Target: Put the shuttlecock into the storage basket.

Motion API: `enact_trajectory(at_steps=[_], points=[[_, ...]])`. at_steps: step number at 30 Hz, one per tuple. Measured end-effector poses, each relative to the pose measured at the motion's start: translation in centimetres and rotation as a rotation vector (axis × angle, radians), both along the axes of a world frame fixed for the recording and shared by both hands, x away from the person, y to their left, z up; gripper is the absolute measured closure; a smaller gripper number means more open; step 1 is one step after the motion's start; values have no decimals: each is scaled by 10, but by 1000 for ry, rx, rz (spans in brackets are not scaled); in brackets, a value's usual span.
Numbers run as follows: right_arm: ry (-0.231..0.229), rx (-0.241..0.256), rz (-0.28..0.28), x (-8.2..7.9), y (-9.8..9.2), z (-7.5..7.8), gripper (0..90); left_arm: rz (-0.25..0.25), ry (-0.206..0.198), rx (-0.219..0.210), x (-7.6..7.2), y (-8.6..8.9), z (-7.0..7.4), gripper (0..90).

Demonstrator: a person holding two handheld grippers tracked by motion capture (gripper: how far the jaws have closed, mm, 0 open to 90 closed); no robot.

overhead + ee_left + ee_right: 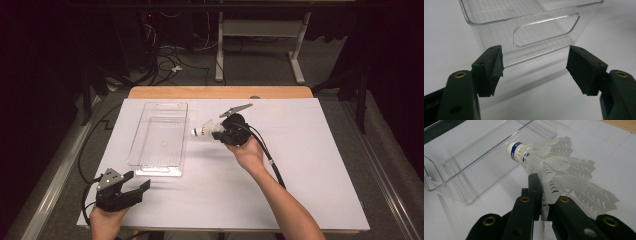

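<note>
**Shuttlecock lifted, not yet in the bin**

The shuttlecock (pixel 541 161) is off the surface, pinched by its white feather skirt, with the cork nose and its blue band pointing toward the clear plastic bin (pixel 159 137). In the high view it hangs just beside the bin's right-hand long wall, near the far half of that wall, and has not crossed the rim. In the right gripper view the skirt is squeezed between the two black jaws, which stand almost closed on the feathers; the nose sticks out beyond them, above the bin's edge.

The right gripper (pixel 218 134) therefore has the pick-up done, judging by the pictures. What seems left is the short carry over the wall, the lowering into the bin and the letting go. The bin looks to have nothing in it yet, so this would be its first item.

The left gripper (pixel 136 190) rests low at the near left of the white surface (pixel 310 165), close to the bin's near end wall with the handle cut-out. Its jaws stand wide apart with nothing between them, and do not touch the bin.
</note>
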State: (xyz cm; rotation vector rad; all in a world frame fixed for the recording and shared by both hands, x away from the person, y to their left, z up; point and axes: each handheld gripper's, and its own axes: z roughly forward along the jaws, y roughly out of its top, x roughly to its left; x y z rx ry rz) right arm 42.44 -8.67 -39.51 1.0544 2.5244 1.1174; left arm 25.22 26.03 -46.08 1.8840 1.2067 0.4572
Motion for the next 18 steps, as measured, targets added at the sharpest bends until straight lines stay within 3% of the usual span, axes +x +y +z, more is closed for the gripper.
enact_trajectory(at_steps=[4, 18], points=[[-6, -12, 8, 1, 4, 1, 890, 0, 1, 1, -1, -1, 0, 304], [-14, 13, 20, 6, 16, 13, 890, -1, 2, -1, -1, 0, 0, 303]])
